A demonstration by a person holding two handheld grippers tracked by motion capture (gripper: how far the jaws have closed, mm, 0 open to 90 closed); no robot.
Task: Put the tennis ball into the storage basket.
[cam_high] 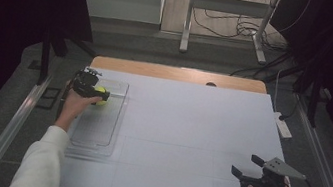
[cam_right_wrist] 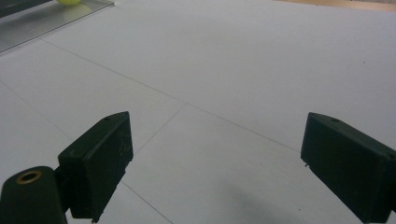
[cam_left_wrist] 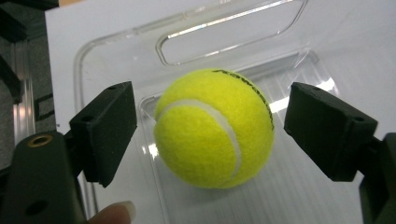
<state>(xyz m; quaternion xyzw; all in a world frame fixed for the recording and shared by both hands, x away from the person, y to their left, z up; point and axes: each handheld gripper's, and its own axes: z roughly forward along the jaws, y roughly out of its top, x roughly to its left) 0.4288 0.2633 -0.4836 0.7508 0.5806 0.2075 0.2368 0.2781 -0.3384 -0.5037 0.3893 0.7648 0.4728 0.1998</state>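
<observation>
One tennis ball — one clear tray — two claws.

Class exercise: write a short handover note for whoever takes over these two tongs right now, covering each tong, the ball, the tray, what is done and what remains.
Left tongs: open, pads clear of the tennis ball on both sides.
Right tongs: open, nothing between them, over the bare white table.
Ball: sits in the clear tray, at its far end.
Done: ball looks placed in the tray.
Left: probably just draw the left tongs back.
</observation>
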